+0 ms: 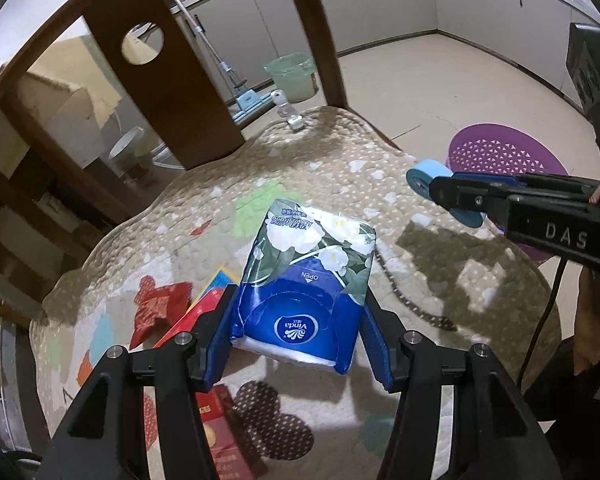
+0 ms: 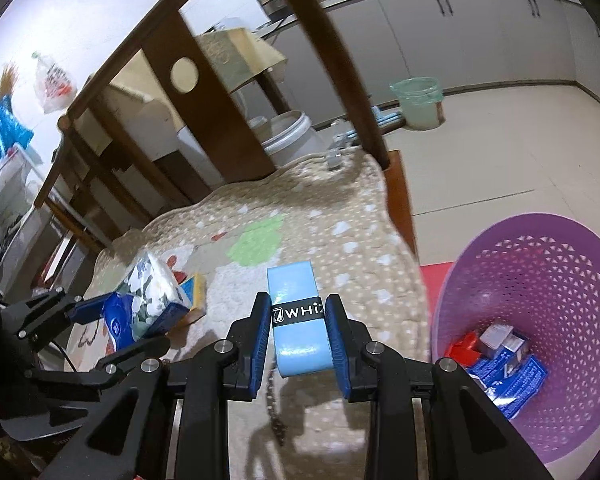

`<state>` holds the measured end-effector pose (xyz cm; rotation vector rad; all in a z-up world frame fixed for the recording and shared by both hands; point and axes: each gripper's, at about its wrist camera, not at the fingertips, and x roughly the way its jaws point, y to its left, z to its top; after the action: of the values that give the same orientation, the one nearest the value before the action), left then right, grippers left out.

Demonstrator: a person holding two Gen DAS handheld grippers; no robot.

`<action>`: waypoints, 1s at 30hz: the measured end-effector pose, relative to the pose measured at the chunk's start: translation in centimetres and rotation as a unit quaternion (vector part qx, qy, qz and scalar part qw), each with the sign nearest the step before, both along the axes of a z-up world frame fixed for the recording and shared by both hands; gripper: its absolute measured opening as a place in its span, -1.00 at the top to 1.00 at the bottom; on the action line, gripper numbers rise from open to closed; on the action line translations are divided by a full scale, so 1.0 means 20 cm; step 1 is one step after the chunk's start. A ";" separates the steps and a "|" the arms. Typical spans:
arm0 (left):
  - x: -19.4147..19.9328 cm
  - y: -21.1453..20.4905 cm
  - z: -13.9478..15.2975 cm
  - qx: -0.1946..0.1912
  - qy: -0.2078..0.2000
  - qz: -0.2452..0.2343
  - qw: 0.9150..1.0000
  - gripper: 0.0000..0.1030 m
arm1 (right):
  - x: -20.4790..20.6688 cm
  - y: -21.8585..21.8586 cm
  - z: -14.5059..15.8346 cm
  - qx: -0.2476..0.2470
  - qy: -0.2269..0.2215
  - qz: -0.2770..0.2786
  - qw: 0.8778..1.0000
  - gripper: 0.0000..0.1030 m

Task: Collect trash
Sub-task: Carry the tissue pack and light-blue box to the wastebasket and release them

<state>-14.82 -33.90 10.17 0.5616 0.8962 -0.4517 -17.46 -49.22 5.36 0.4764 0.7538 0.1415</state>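
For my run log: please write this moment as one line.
left gripper: holds tissue pack | right gripper: holds blue roll | purple basket: beside chair

The tissue pack (image 1: 306, 280) is blue with white flowers and green leaves. The wrapped roll (image 2: 298, 316) is pale blue with a black band. The basket (image 2: 540, 320) is purple with triangle holes. The cushion (image 1: 320, 168) is beige with white dots.

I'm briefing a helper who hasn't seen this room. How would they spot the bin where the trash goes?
Start at the wooden chair with the patterned seat cushion. On the floor just past the cushion's edge, on the right claw's side, stands the purple basket. It is the only purple thing around, its wall is pierced with small triangular holes, and it already holds red and blue packaging.
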 end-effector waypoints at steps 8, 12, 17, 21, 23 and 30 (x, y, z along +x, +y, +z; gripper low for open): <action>-0.02 -0.12 -0.03 -0.005 0.009 -0.021 1.000 -0.09 | -0.05 -0.21 -0.02 0.020 0.006 -0.056 0.998 0.42; -0.02 -0.21 -0.05 -0.014 0.018 -0.035 0.999 -0.09 | -0.08 -0.32 -0.03 0.029 0.010 -0.086 0.996 0.42; -0.05 -0.35 -0.09 -0.031 0.029 -0.063 0.997 -0.09 | -0.11 -0.45 -0.05 0.037 0.023 -0.126 0.991 0.42; -0.07 -0.48 -0.13 -0.041 0.041 -0.086 0.995 -0.09 | -0.15 -0.56 -0.07 0.043 0.031 -0.160 0.986 0.42; -0.07 -0.54 -0.15 -0.047 0.056 -0.091 0.993 -0.09 | -0.17 -0.61 -0.09 0.047 0.037 -0.179 0.982 0.42; 0.00 -0.67 -0.23 -0.075 0.118 -0.087 0.986 -0.09 | -0.23 -0.76 -0.16 0.067 0.065 -0.223 0.970 0.41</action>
<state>-14.78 -47.31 5.58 0.4557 1.0336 -0.7496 -21.98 -64.37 2.10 0.7773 0.7508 -0.2632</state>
